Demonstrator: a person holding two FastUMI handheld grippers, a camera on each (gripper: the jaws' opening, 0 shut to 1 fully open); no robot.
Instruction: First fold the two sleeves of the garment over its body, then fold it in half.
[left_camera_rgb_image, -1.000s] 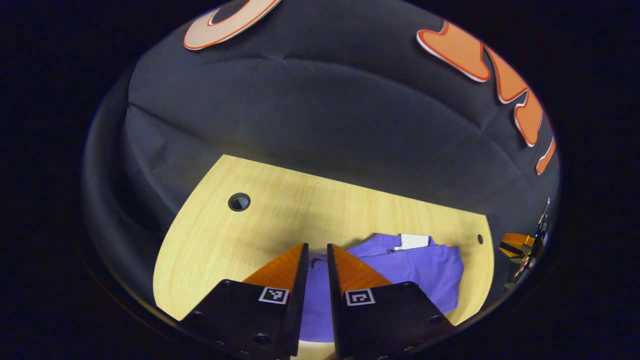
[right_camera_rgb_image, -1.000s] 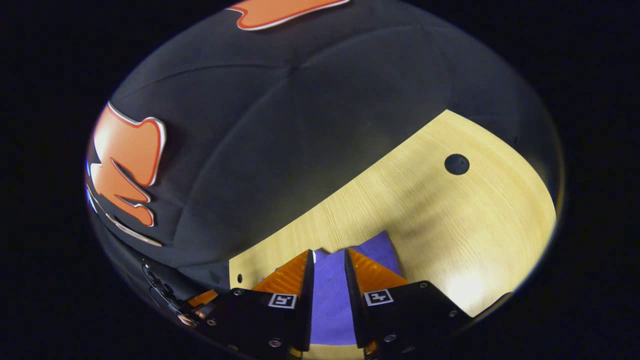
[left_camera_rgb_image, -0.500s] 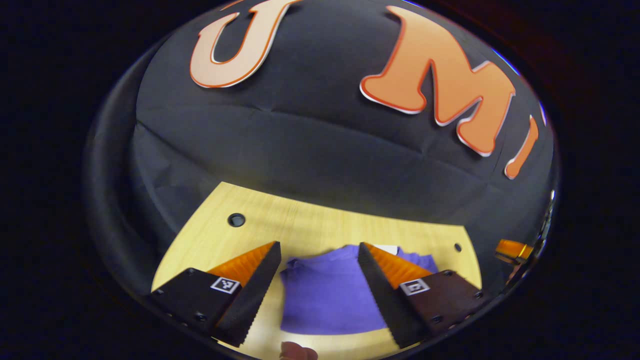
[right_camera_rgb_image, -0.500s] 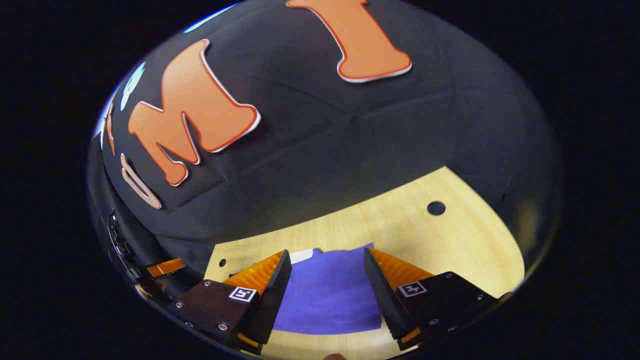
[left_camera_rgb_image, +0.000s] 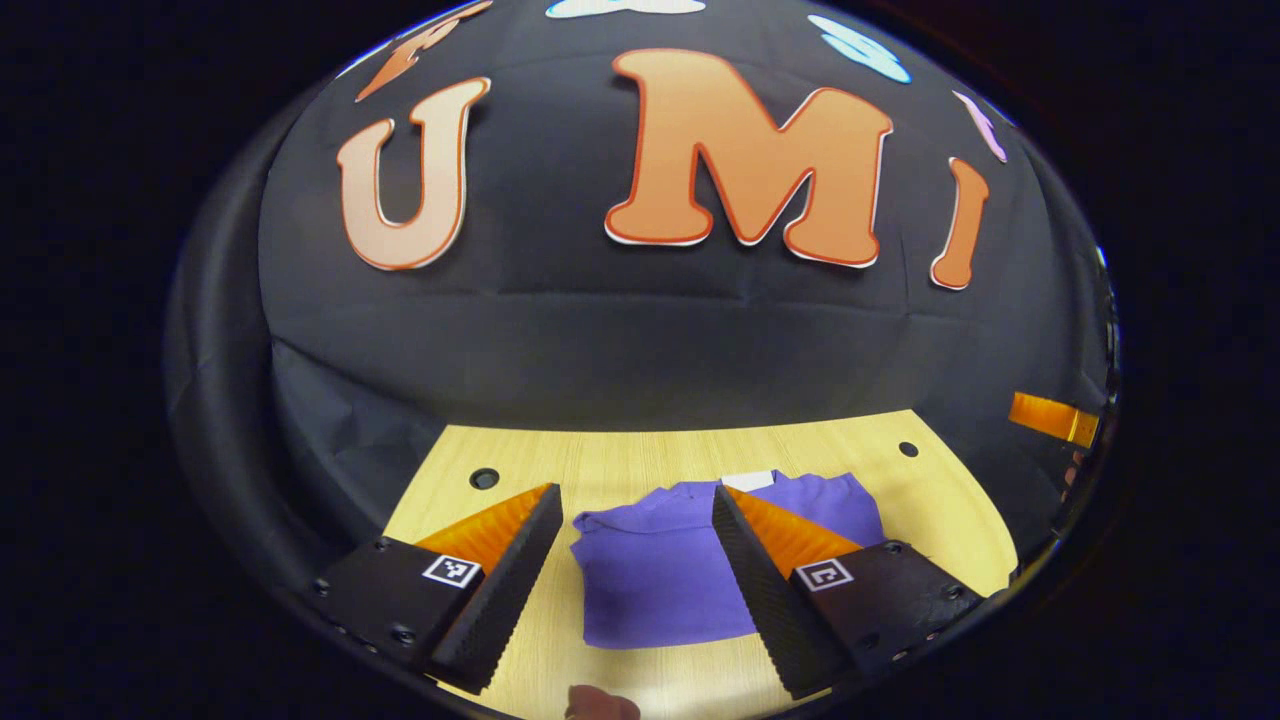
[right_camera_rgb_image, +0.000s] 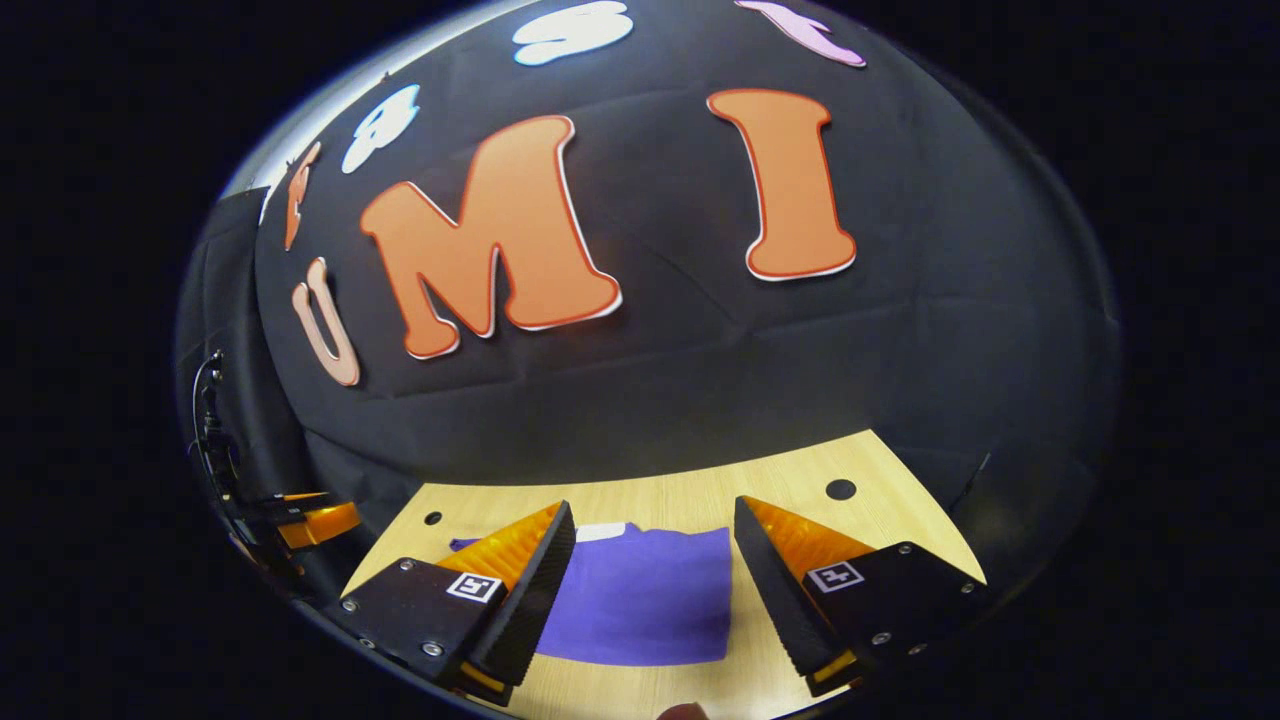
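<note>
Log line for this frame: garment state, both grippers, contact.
garment: folded, flat on table | left gripper: open, empty | right gripper: open, empty | contact: none

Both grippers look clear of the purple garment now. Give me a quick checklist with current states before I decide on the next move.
1. Left gripper open, holding nothing: ok.
2. Right gripper open, holding nothing: ok.
3. Purple garment lies on the wooden table as a compact folded block, no sleeve sticking out: ok.
4. Fold in half complete and edges aligned underneath: cannot tell.
5. White tag shows at the garment's far edge; whether it should be tucked: cannot tell.
6. Garment fully on the table, away from its edges: ok.
</note>
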